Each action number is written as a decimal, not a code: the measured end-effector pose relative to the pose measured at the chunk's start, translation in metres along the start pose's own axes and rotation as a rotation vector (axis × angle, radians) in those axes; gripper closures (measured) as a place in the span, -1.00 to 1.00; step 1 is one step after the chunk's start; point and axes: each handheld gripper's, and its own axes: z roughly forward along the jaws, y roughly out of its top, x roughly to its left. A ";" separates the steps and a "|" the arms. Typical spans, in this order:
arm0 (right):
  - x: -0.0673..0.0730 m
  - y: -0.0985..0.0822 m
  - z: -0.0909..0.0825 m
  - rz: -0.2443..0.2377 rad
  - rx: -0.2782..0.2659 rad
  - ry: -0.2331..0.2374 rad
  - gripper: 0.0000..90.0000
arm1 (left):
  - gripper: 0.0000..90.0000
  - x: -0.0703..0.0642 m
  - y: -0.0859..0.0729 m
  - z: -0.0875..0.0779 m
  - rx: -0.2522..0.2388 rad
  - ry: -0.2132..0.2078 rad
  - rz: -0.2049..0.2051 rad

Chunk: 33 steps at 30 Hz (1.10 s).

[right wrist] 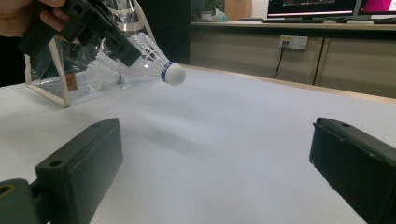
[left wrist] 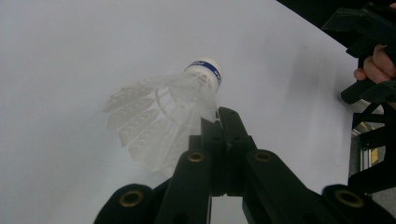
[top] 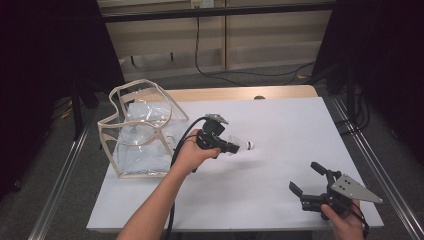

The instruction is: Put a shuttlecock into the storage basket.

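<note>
A white feathered shuttlecock [top: 243,146] with a blue band round its cork hangs above the white table [top: 280,125]. My left gripper [top: 234,147] is shut on its feather skirt, cork pointing right. In the left gripper view the jaws [left wrist: 219,119] pinch the edge of the shuttlecock's skirt [left wrist: 159,112]. My right gripper [top: 304,176] hovers open near the table's front right corner, nothing between its jaws. The right gripper view looks between that open gripper [right wrist: 217,140] at the held shuttlecock [right wrist: 159,63] and the left gripper [right wrist: 130,53].
A clear plastic bag [top: 140,130] with beige trim stands open at the table's left side. A second white shuttlecock [right wrist: 100,72] seems to lie inside it. Cables run over the floor behind the table, and metal rails flank both sides.
</note>
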 end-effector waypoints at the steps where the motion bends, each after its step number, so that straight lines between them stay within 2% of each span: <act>1: 0.000 0.000 0.000 0.000 0.000 0.000 -0.95 | 1.00 0.000 0.000 -0.001 -0.003 -0.010 -0.002; 3: 0.000 0.000 0.000 -0.001 0.000 -0.001 -0.95 | 1.00 0.001 0.000 -0.004 -0.003 -0.014 -0.004; 4: 0.000 0.000 0.000 -0.002 -0.001 -0.001 -0.95 | 1.00 0.001 0.001 -0.006 0.000 -0.001 -0.006; 5: 0.000 0.000 0.000 -0.002 -0.001 -0.001 -0.95 | 1.00 0.001 0.001 -0.007 0.000 -0.010 -0.006; 7: 0.000 0.000 0.000 -0.001 0.000 -0.001 -0.95 | 1.00 0.001 0.001 -0.010 0.011 0.010 -0.001; 9: 0.000 0.000 0.000 -0.001 -0.001 -0.001 -0.95 | 1.00 0.001 0.002 -0.012 0.005 -0.007 -0.008; 12: 0.000 0.000 0.000 -0.001 0.000 0.000 -0.95 | 1.00 0.002 0.003 -0.016 0.009 -0.010 -0.012; 14: 0.000 0.000 0.000 0.000 -0.001 0.000 -0.95 | 1.00 0.002 0.004 -0.018 0.019 -0.004 -0.012; 15: 0.000 0.000 0.000 0.000 -0.001 0.000 -0.95 | 1.00 0.001 0.004 -0.020 0.024 0.018 -0.015; 16: 0.000 0.000 0.000 0.000 -0.001 0.000 -0.95 | 1.00 0.002 0.004 -0.020 0.020 0.005 -0.017; 17: 0.000 0.000 0.000 0.000 -0.001 0.000 -0.95 | 1.00 0.001 0.005 -0.022 0.027 0.025 -0.012; 18: 0.000 0.000 0.000 0.001 -0.002 0.001 -0.95 | 1.00 0.002 0.005 -0.023 0.021 0.008 -0.015; 19: 0.000 0.000 0.000 0.001 -0.002 0.001 -0.95 | 1.00 0.002 0.006 -0.024 0.026 0.019 -0.013; 20: 0.000 0.000 0.000 0.001 -0.001 0.000 -0.95 | 1.00 0.002 0.006 -0.025 0.024 0.008 -0.014; 30: 0.000 0.000 0.000 -0.003 -0.001 0.000 -0.95 | 1.00 0.005 0.009 -0.038 0.031 0.019 -0.018; 31: 0.000 0.000 0.000 -0.003 -0.001 -0.001 -0.95 | 1.00 0.005 0.009 -0.039 0.035 0.038 -0.018; 32: 0.000 0.000 -0.001 -0.002 -0.001 0.000 -0.95 | 1.00 0.005 0.009 -0.040 0.024 0.020 -0.025; 33: 0.000 0.000 0.000 -0.002 -0.001 -0.001 -0.95 | 1.00 0.006 0.009 -0.042 0.031 0.027 -0.023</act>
